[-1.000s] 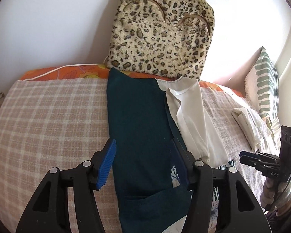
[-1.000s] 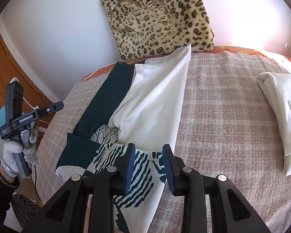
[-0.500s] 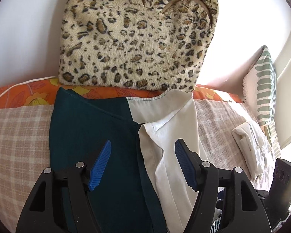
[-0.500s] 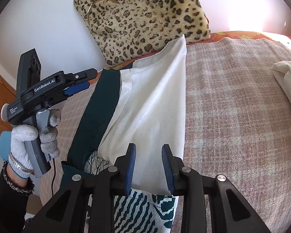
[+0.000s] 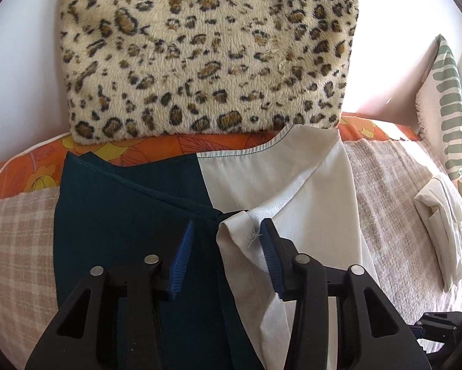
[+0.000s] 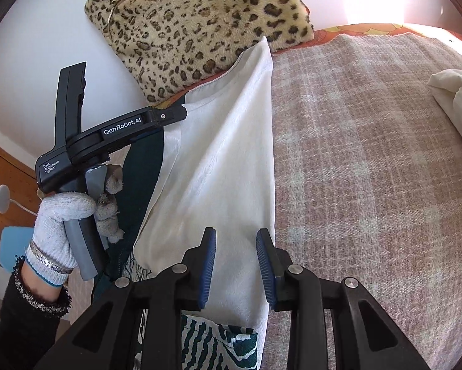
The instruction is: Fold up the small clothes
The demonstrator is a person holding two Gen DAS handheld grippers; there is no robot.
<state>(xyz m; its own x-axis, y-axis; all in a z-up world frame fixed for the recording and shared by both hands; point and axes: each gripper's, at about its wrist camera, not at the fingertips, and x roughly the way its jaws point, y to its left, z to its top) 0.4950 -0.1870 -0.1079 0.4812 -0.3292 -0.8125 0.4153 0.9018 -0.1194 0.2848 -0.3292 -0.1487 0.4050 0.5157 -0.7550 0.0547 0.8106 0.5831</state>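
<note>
A small garment, dark teal [image 5: 122,225] on the left and cream-white [image 5: 311,191] on the right, lies lengthwise on the checked bedcover; a teal-and-white patterned part [image 6: 218,345] shows at its near end. My left gripper [image 5: 227,240] is open, its jaws on either side of a raised cream fold at the teal-cream seam near the far end. My right gripper [image 6: 235,256] is open over the cream panel [image 6: 218,169], close to its right edge. The left gripper also shows in the right wrist view [image 6: 181,112], held by a gloved hand.
A leopard-print cushion [image 5: 206,49] leans on the wall at the bed's head, above an orange floral sheet edge [image 5: 30,169]. A folded cream garment [image 5: 443,228] lies to the right on the checked bedcover [image 6: 369,169], beside a green-striped pillow [image 5: 447,101].
Both grippers moved forward along the garment toward the bed's head. The left gripper's jaws have narrowed around the cream fold at the seam. The garment has not moved.
</note>
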